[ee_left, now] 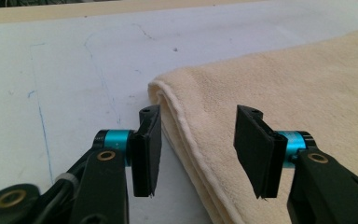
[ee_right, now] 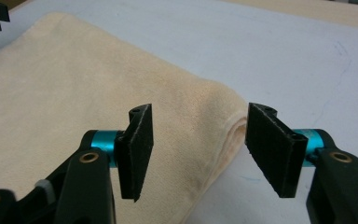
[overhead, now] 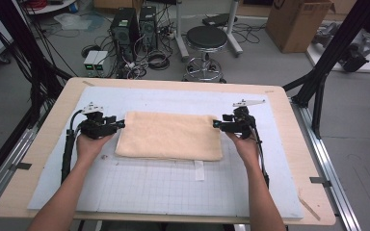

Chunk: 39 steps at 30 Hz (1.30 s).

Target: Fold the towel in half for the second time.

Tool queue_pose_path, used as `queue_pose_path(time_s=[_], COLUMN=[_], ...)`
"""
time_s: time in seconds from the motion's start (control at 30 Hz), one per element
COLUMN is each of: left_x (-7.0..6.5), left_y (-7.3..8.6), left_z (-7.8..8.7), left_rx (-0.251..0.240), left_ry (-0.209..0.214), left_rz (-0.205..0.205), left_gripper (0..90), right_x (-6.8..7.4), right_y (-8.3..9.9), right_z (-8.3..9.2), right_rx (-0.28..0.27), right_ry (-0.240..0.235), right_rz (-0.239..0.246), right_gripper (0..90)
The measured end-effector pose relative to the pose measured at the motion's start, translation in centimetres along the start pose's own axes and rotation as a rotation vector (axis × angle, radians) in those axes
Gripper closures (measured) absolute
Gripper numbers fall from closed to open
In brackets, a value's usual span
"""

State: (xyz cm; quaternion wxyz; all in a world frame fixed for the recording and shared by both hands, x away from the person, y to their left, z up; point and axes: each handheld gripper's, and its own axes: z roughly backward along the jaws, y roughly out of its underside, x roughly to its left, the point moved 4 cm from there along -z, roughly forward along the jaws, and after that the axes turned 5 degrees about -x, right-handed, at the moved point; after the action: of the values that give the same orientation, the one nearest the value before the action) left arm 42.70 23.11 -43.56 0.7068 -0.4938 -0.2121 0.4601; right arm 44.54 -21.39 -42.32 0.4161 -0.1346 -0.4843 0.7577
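Note:
A folded cream towel (overhead: 169, 135) lies flat in the middle of the white gridded mat (overhead: 173, 185). My left gripper (overhead: 118, 124) sits at the towel's left edge, open, its jaws straddling the folded hem of the towel (ee_left: 205, 135) near the far corner. My right gripper (overhead: 218, 125) sits at the right edge, open as well, with the towel's right fold (ee_right: 214, 135) between its jaws. Neither pair of jaws presses the cloth. The left gripper (ee_left: 198, 154) and the right gripper (ee_right: 196, 149) both hover just above the mat.
The mat covers a wooden table (overhead: 38, 149). A white tag (overhead: 199, 170) pokes out from under the towel's near edge. Beyond the table stand a black stool (overhead: 205, 41), computer towers (overhead: 125, 29), tangled cables and a cardboard box (overhead: 296, 21).

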Motion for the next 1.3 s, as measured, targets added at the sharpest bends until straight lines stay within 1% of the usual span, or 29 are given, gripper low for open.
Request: queue_pose_path(time_s=[0.03, 0.13, 0.17, 0.3, 0.43, 0.53, 0.57, 0.63, 0.7, 0.8, 0.83, 0.87, 0.97, 1.03, 1.1, 1.13, 1.23, 1.3], left_x=[-0.1, -0.3, -0.5, -0.9, -1.2, -1.4, -1.4, -1.5, -1.5, -1.5, -1.5, -1.5, -1.7, -1.9, -2.0, -2.0, -2.0, -1.9], left_y=[0.0, -0.2, -0.2, -0.3, -0.4, -0.6, -0.6, -0.6, -0.7, -0.5, -0.5, -0.5, -0.5, -0.5, -0.3, -0.2, 0.5, 0.9], left_z=[0.1, 0.2, 0.2, 0.3, 0.5, 0.8, 1.0, 1.2, 1.4, 1.7, 1.8, 1.8, 2.1, 2.4, 2.6, 2.7, 3.1, 3.4], left_rx=[-0.001, -0.008, -0.012, -0.013, -0.016, -0.016, -0.017, -0.021, -0.023, -0.023, -0.022, -0.018, -0.017, -0.029, -0.030, -0.030, -0.022, -0.003], left_ry=[0.005, 0.025, 0.032, 0.051, 0.065, 0.075, 0.079, 0.086, 0.094, 0.100, 0.096, 0.095, 0.100, 0.102, 0.101, 0.104, 0.101, 0.102], left_rz=[0.004, 0.000, 0.005, -0.003, -0.010, -0.021, -0.024, -0.026, -0.021, -0.022, -0.025, -0.028, -0.046, -0.058, -0.064, -0.065, -0.070, -0.078], left_gripper=[47.7, 47.2, 46.6, 44.9, 43.1, 42.1, 41.7, 40.4, 37.4, 36.0, 35.4, 35.0, 34.0, 34.0, 34.0, 33.9, 33.7, 33.1], right_x=[0.1, 0.4, 0.5, 0.7, 1.2, 1.6, 1.7, 1.8, 1.9, 2.0, 2.0, 2.0, 1.9, 1.9, 1.9, 2.0, 2.3, 2.6], right_y=[-0.1, -0.2, -0.3, -0.3, -0.4, -0.5, -0.5, -0.6, -0.6, -0.5, -0.5, -0.4, 0.0, 0.4, 0.6, 0.7, 0.6, 0.5], right_z=[0.1, 0.1, 0.1, -0.1, -0.1, 0.0, 0.0, 0.1, 0.3, 0.5, 0.6, 0.8, 1.2, 1.6, 1.8, 1.9, 2.3, 2.5], right_rx=[-0.004, -0.014, -0.014, -0.021, -0.012, -0.013, -0.013, -0.018, -0.016, -0.009, -0.008, -0.021, -0.032, -0.035, -0.009, -0.006, -0.011, -0.017], right_ry=[-0.004, -0.007, -0.012, -0.017, -0.023, -0.040, -0.039, -0.036, -0.037, -0.033, -0.029, -0.024, -0.020, -0.014, -0.011, -0.013, -0.012, -0.016], right_rz=[0.003, 0.007, 0.007, 0.008, 0.010, 0.012, 0.021, 0.026, 0.025, 0.022, 0.028, 0.032, 0.035, 0.039, 0.045, 0.047, 0.058, 0.067], right_gripper=[39.4, 35.5, 34.8, 30.5, 27.3, 26.7, 26.5, 25.4, 23.9, 21.9, 21.9, 22.0, 21.5, 21.1, 19.3, 19.3, 19.0, 18.7])
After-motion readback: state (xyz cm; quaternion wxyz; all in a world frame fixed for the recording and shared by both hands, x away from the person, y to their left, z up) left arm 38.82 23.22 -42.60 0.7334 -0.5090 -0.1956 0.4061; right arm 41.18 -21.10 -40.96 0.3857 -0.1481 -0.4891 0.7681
